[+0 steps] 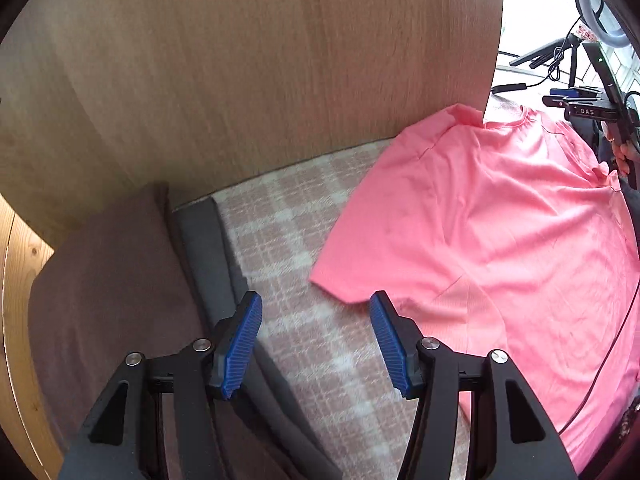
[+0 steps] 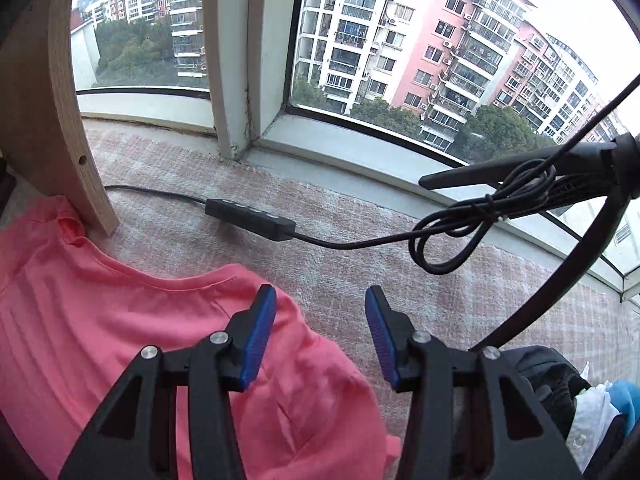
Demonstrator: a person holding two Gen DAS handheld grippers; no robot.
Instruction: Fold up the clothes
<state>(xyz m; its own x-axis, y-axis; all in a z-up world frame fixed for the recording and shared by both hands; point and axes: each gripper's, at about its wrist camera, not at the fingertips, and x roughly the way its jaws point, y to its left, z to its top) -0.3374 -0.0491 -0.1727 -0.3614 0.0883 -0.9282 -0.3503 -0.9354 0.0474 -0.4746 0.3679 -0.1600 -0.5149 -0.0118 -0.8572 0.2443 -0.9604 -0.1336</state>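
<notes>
While both grippers hang empty over the bedding, the scene reads as follows:

Shirt: the pink T-shirt (image 1: 500, 216) lies spread flat on the checked blanket (image 1: 296, 240), collar toward a wooden panel (image 1: 240, 80) and the window, hem toward the near edge.

Left gripper: the left gripper (image 1: 316, 344) has its blue fingers (image 1: 240, 344) spread, nothing between them; only blanket shows in the gap.

Shirt from left fingers: a sleeve corner lies just beside the right-hand finger, at about 1 o'clock; the body of the shirt runs off toward 2 and 3 o'clock.

Right gripper: the right gripper (image 2: 320, 340) has its fingers (image 2: 260, 336) apart and empty; its left-hand finger hangs over the shoulder of the shirt (image 2: 100, 320), the gap over bare blanket.

Shirt from right fingers: collar at about 10 o'clock, the rest at 8 to 9 o'clock.

Long axis: it runs collar to hem, roughly from window to near edge.

Nearer hand: both are close; the left sits by a sleeve, the right by the shoulder.

Likely next: each closes on its own edge to fold inward.

Clutter: a black cable with inline switch (image 2: 250, 216) lies at 11 o'clock of the right fingers, apart from the shirt.
</notes>
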